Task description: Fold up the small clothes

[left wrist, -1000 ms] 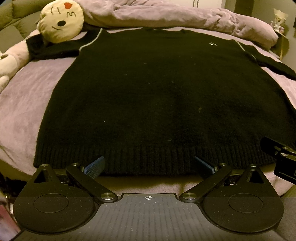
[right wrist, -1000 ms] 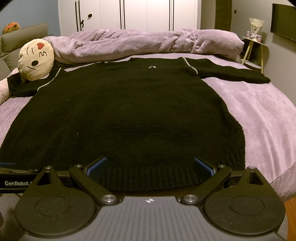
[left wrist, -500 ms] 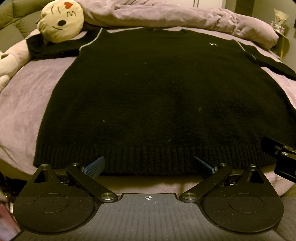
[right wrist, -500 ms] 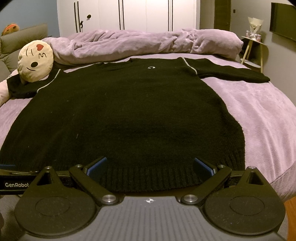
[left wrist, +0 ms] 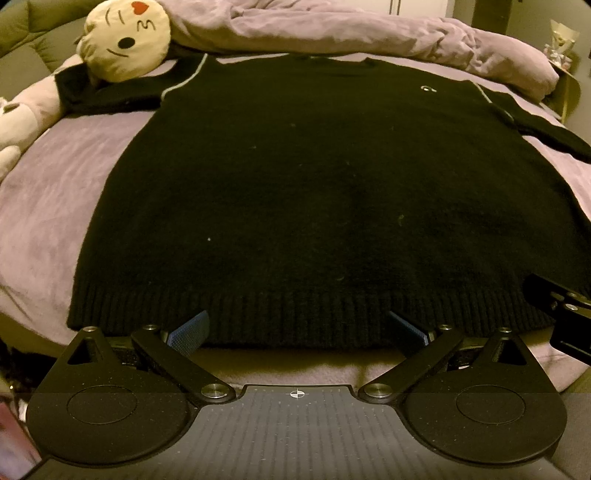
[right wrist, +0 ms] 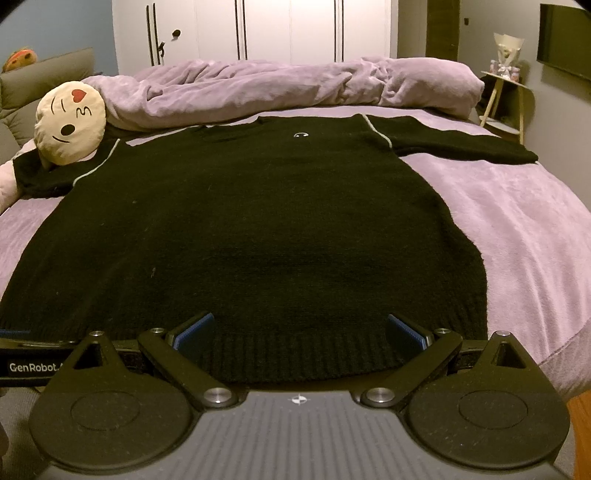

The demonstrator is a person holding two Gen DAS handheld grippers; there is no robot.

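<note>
A black knit sweater [left wrist: 314, 192] [right wrist: 258, 236] lies flat on the purple bed, its ribbed hem toward me and both sleeves spread out to the sides. My left gripper [left wrist: 297, 326] stands open at the hem, left of centre, its blue pads [left wrist: 190, 328] wide apart at the hem's edge. My right gripper [right wrist: 299, 330] is open too, with the hem lying between its blue pads [right wrist: 195, 332]. The right gripper's body shows at the right edge of the left wrist view. Neither gripper pinches the cloth.
A round cream plush cushion [right wrist: 70, 122] with a heart rests on the left sleeve. A rumpled purple duvet [right wrist: 295, 86] lies across the bed's far end. A small side table [right wrist: 506, 99] stands at the right, white wardrobe doors [right wrist: 258, 29] behind.
Both cameras have tilted up very slightly. The sweater and the open fingers stay where they were.
</note>
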